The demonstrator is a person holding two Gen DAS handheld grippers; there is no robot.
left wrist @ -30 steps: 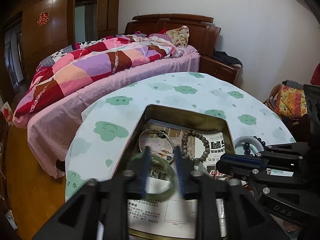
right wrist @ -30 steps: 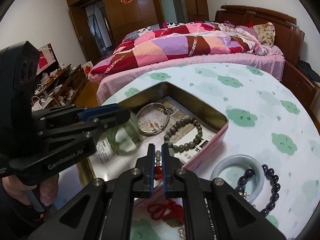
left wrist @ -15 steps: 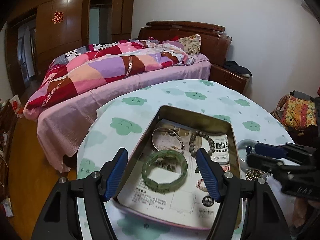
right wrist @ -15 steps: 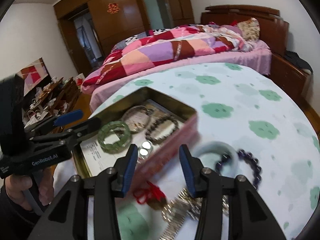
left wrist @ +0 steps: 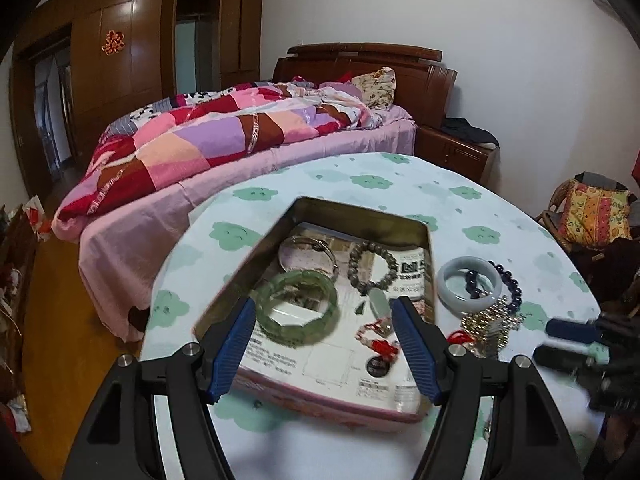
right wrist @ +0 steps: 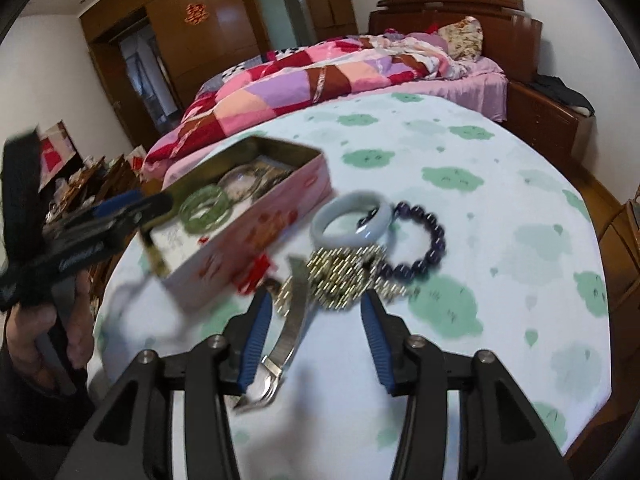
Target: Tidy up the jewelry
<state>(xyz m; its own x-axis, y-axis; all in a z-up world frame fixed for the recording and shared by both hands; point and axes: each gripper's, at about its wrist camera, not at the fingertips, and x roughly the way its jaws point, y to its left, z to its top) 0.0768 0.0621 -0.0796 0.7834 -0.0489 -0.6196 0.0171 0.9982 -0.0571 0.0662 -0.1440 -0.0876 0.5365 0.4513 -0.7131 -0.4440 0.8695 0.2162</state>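
Left gripper (left wrist: 324,344) stands with its jaws apart and empty over the near end of the pink tin (left wrist: 320,404); 1 second ago they closed on the green bangle (left wrist: 298,308), which now lies free on the printed paper lining the tin. Right gripper (right wrist: 314,344), shut at the tin's edge a moment ago, has swung out over the loose pile; its jaws are opening, with only the steel watch band (right wrist: 288,328) lying on the cloth between them, unpressed. Judged from this, 1 placement is complete and the next pick is being set up. Inside the tin also lie a silver bangle (left wrist: 306,254), a brown bead bracelet (left wrist: 372,268), and a jade pendant (left wrist: 378,300) with a red cord (left wrist: 378,342). Outside, on the cloud-print tablecloth (right wrist: 460,184), remain a pale jade bangle (right wrist: 352,220), a purple bead bracelet (right wrist: 420,244) and a gold chain cluster (right wrist: 344,276), touching or overlapping one another, so a single piece may drag its neighbours.
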